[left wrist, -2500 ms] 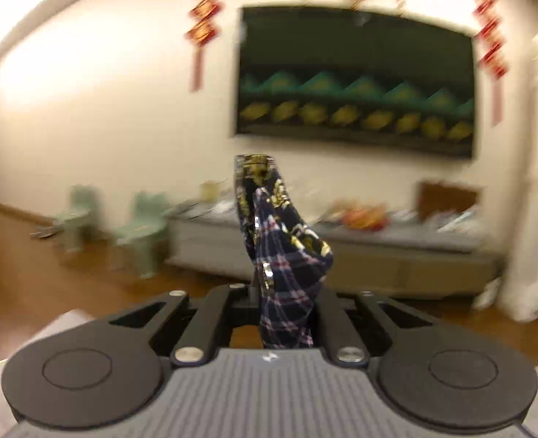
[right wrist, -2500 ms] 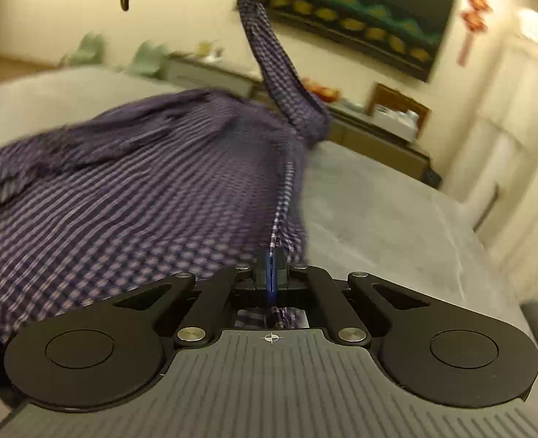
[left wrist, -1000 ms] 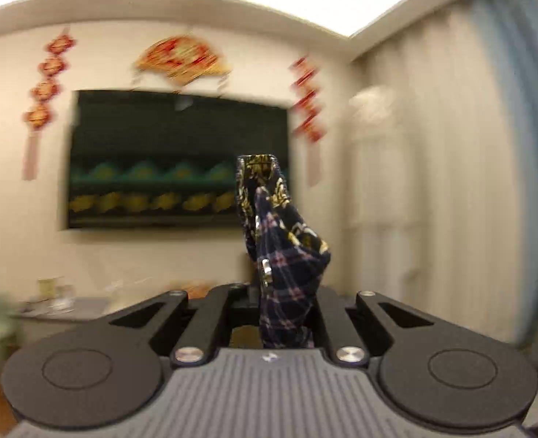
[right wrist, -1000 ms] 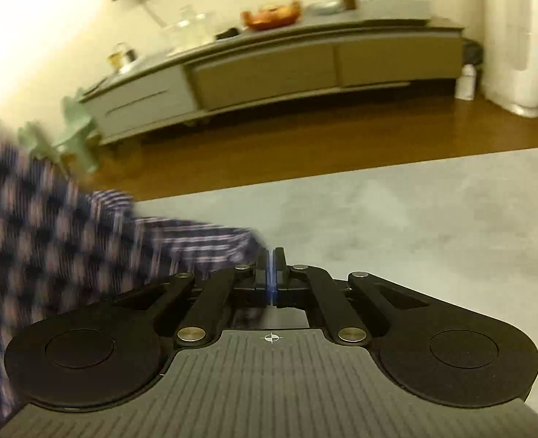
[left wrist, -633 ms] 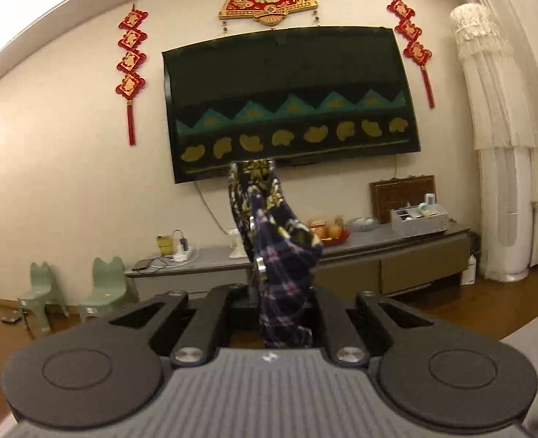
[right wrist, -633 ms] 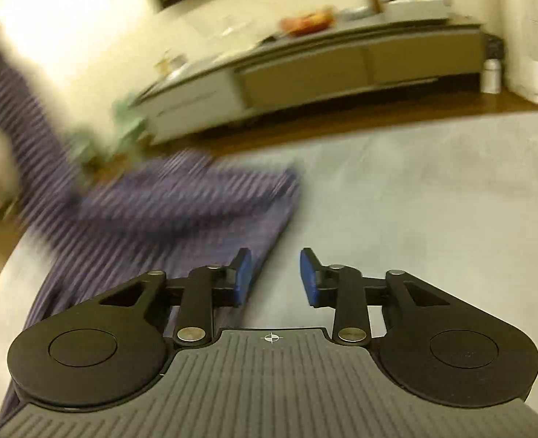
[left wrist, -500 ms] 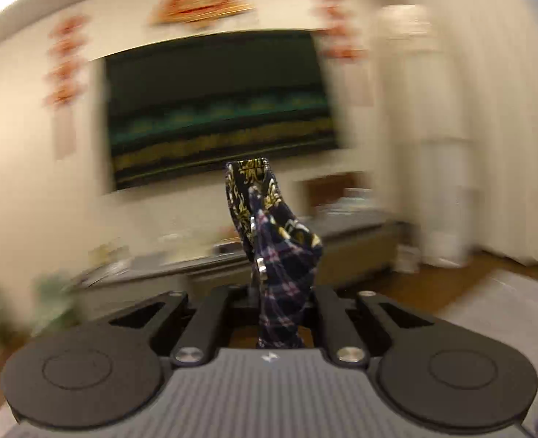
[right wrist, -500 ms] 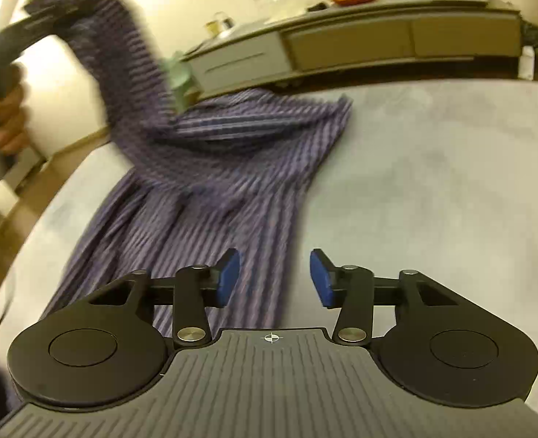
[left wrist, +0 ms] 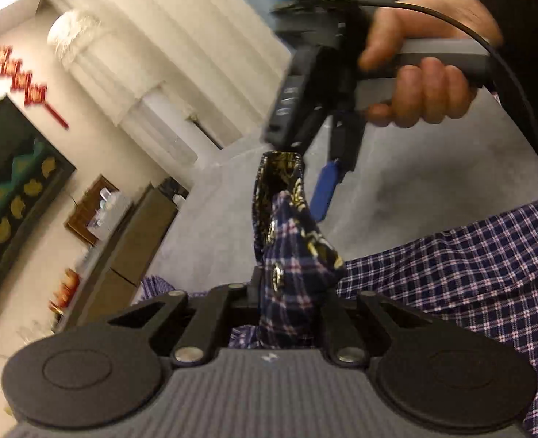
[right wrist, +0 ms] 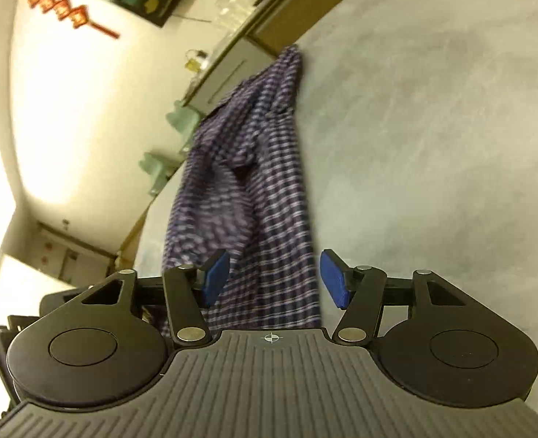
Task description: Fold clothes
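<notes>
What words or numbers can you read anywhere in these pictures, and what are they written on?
No text can be read.
Red hanging decorations on the wall: may carry characters, too blurred to read.
Left gripper, shut on the plaid shirt: only a small emblem, no letters.
Right gripper, jaws opening: only a crosshair mark.

A: Left gripper [left wrist: 287,292]?
B: Jaws pinched on a bunched fold of the plaid shirt [left wrist: 469,273]; gold-patterned lining stands up between them.

A: Rest of the shirt?
B: Spread to the right on the grey surface [left wrist: 396,189].

A: Above?
B: A hand [left wrist: 422,73] grips the right gripper [left wrist: 327,168], jaws opening, nothing between them, one blue pad [left wrist: 325,188] visible.
</notes>
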`<action>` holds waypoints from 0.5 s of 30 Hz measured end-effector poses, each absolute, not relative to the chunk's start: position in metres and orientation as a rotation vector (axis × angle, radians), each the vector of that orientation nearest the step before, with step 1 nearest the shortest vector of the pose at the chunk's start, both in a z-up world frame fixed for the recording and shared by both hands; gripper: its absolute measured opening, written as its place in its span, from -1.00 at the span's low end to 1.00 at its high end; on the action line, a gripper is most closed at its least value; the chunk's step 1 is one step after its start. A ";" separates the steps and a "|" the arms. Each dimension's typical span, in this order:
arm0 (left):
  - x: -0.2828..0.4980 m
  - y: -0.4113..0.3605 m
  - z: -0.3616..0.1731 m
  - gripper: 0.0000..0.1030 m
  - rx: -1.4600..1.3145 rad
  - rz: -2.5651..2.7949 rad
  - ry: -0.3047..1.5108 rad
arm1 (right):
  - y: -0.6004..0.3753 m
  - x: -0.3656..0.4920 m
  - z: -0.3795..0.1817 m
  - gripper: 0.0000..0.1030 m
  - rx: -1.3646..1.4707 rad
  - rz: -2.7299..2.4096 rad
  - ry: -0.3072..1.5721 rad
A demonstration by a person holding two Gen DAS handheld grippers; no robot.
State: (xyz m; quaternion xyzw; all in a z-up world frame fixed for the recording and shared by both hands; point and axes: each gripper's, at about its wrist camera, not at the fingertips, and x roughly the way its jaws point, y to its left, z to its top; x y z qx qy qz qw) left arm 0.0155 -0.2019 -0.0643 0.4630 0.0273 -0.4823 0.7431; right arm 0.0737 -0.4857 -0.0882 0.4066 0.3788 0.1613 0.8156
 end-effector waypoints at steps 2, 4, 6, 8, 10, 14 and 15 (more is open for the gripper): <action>0.018 -0.194 -0.055 -0.85 0.982 -1.005 0.019 | -0.484 0.074 -0.087 0.41 0.911 0.384 0.784; 0.028 -0.181 -0.037 -0.85 0.899 -0.926 0.008 | -0.482 0.073 -0.085 0.57 0.939 0.407 0.760; 0.058 -0.165 -0.014 -0.85 0.753 -0.804 0.046 | -0.479 0.079 -0.083 0.57 0.934 0.400 0.745; 0.100 -0.145 0.013 -0.85 0.545 -0.650 0.116 | -0.475 0.088 -0.082 0.57 0.928 0.395 0.738; 0.137 -0.123 0.038 -0.86 0.322 -0.529 0.167 | -0.465 0.106 -0.076 0.56 0.856 0.386 0.744; 0.191 -0.095 0.084 -0.86 0.014 -0.454 0.165 | -0.445 0.150 -0.040 0.45 0.507 0.324 0.690; 0.198 -0.090 0.095 -0.86 -0.040 -0.458 0.147 | -0.439 0.164 -0.030 0.45 0.406 0.312 0.670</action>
